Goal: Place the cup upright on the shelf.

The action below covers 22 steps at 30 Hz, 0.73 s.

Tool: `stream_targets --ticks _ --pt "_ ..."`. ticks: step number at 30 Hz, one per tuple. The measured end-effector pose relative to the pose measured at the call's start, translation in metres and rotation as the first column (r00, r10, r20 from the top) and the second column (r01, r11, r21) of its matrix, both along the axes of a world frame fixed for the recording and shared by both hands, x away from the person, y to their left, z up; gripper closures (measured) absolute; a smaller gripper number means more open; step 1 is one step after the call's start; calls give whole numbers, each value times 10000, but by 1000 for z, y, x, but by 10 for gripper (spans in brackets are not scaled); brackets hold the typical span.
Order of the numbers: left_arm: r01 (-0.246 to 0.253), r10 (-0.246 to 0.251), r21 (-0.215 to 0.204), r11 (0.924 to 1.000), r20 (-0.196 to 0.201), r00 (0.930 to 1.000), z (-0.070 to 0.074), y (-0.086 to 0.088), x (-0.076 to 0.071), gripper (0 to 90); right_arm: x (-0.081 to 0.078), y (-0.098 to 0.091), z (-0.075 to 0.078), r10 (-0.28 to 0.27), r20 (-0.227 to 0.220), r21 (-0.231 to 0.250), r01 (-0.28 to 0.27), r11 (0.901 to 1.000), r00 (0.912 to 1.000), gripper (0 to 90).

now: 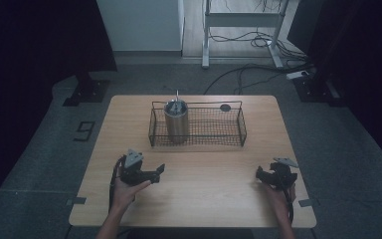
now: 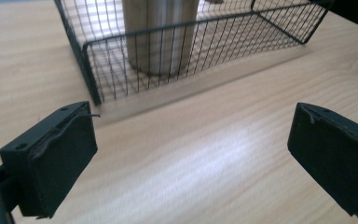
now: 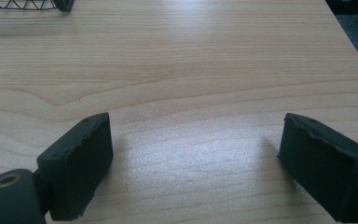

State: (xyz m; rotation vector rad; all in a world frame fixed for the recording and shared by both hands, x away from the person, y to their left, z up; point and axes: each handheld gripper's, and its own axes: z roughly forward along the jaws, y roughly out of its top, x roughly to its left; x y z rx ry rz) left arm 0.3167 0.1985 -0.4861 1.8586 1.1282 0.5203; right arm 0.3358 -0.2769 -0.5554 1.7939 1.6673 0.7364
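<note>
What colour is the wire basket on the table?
Black. The wire basket is a black grid, best seen in the left gripper view.

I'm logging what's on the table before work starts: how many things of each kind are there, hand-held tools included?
Wire basket: 1
Metal cup, standing upright in the basket's left end: 1
Small dark round thing on the table behind the basket, too small to identify: 1
Hand-held tools: 2, the left tool and the right tool, both open and holding nothing
Total: 5
</note>
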Motion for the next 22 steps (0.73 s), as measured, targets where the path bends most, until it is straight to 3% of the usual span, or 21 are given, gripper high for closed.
stream_targets --ticks 11,13,17,22 --pt "-413 405 -122 9991 -589 9974 -30 22 -16 23 0 0 0 3 -5 -13 -3 10000 10000 95" --pt "-450 438 -174 9988 -607 9972 -32 22 -17 23 0 0 0 -2 13 -8 2 10000 10000 95" --pt "-464 471 118 9989 -673 9966 -35 21 -17 33 0 0 0 -2 2 -7 2 10000 10000 95" --pt "-495 496 26 9988 -718 9962 -36 20 -16 35 0 0 0 34 19 -16 -34 10000 10000 107"
